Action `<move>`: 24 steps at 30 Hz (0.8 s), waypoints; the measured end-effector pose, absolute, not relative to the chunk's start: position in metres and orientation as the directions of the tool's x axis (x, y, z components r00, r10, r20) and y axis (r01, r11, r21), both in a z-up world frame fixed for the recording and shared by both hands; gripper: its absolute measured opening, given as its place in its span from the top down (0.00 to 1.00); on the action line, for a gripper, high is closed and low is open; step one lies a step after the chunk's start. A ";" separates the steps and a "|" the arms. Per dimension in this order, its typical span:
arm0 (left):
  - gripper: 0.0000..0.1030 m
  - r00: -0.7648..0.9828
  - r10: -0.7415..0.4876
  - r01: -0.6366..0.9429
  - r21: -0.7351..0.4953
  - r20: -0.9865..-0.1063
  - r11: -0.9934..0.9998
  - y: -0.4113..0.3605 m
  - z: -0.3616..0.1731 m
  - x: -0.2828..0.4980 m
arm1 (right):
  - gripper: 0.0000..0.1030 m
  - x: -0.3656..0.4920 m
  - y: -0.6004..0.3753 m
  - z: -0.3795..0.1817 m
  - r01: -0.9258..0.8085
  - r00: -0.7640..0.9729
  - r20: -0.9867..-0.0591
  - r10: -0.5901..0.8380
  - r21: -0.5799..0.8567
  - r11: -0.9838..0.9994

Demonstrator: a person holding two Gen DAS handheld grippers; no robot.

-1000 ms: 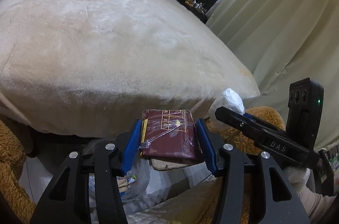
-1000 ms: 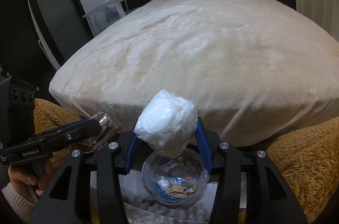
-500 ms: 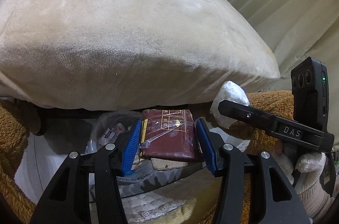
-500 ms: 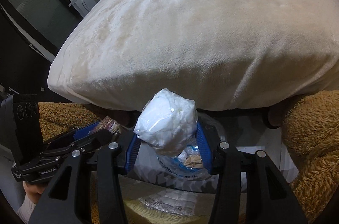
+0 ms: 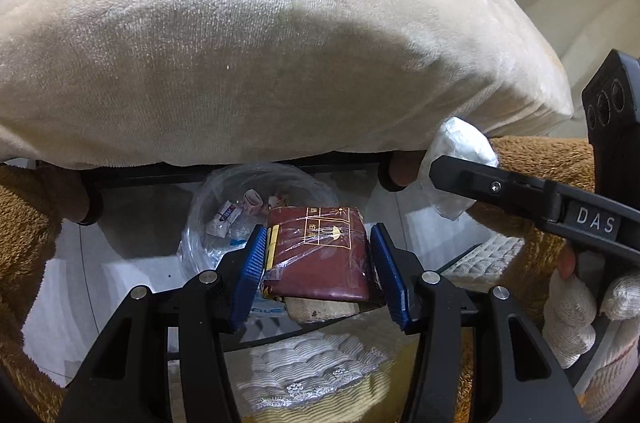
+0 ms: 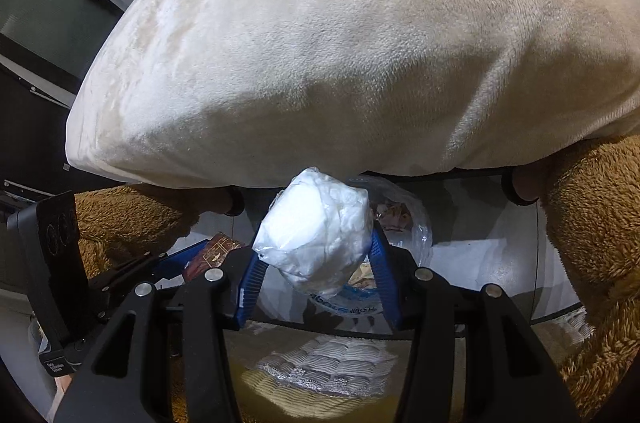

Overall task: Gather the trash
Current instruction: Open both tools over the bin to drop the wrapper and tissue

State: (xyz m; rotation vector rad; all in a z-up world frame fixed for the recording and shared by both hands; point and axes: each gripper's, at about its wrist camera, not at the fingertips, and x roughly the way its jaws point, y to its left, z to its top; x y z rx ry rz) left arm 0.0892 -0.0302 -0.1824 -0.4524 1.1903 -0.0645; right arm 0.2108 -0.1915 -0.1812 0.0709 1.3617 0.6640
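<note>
Cream plush bedding (image 5: 280, 35) fills the upper part of both views, with brown shaggy rug (image 6: 592, 223) on either side and pale floor below, where a clear trash bag (image 5: 224, 207) sits open just under the bed's edge with scraps already inside.

Both pieces of trash are off the floor. The left gripper (image 5: 316, 263) pinches a dark red box (image 5: 320, 255) by its two long sides, the blue pads flat against it, right above the bag's mouth. The box is a flat pack with gold print, wrapped in torn, crinkled film; it looks light and fairly stiff, though the film is probably slippery, so the side faces are the sensible hold.

The right gripper (image 6: 316, 263) has its jaws closed on a white plastic wad (image 6: 312, 247), a crumpled, puffy bundle that bulges above the pads, also over the bag. It is likely very light and soft, squashing easily, so gripping across its thick middle seems safest. Neither piece looks fragile.
</note>
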 end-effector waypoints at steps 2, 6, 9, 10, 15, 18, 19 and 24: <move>0.50 0.363 -0.276 -0.183 -0.358 -0.890 0.916 -0.033 -0.188 0.093 | 0.53 0.214 -0.191 -0.187 -0.384 0.039 -0.884 0.465 0.416 0.824; 0.50 0.310 -0.268 -0.179 -0.333 -0.912 0.926 -0.038 -0.200 0.098 | 0.52 0.217 -0.186 -0.197 -0.379 0.012 -0.902 0.432 0.396 0.836; 0.50 0.284 -0.271 -0.176 -0.328 -0.920 0.928 -0.040 -0.206 0.099 | 0.52 0.217 -0.180 -0.203 -0.392 -0.005 -0.916 0.401 0.371 0.842; 0.50 0.280 -0.271 -0.175 -0.326 -0.921 0.929 -0.040 -0.207 0.099 | 0.52 0.217 -0.178 -0.205 -0.394 -0.008 -0.920 0.391 0.363 0.844; 0.50 0.253 -0.273 -0.184 -0.323 -0.928 0.928 -0.039 -0.212 0.099 | 0.52 0.220 -0.177 -0.215 -0.376 -0.033 -0.928 0.371 0.355 0.856; 0.50 0.232 -0.271 -0.192 -0.317 -0.934 0.929 -0.040 -0.218 0.101 | 0.52 0.222 -0.177 -0.219 -0.374 -0.052 -0.928 0.369 0.360 0.854; 0.50 0.226 -0.271 -0.193 -0.316 -0.936 0.929 -0.039 -0.219 0.102 | 0.52 0.221 -0.175 -0.220 -0.377 -0.054 -0.930 0.362 0.355 0.855; 0.50 0.207 -0.270 -0.185 -0.308 -0.940 0.933 -0.041 -0.222 0.101 | 0.52 0.219 -0.172 -0.223 -0.369 -0.055 -0.931 0.360 0.354 0.859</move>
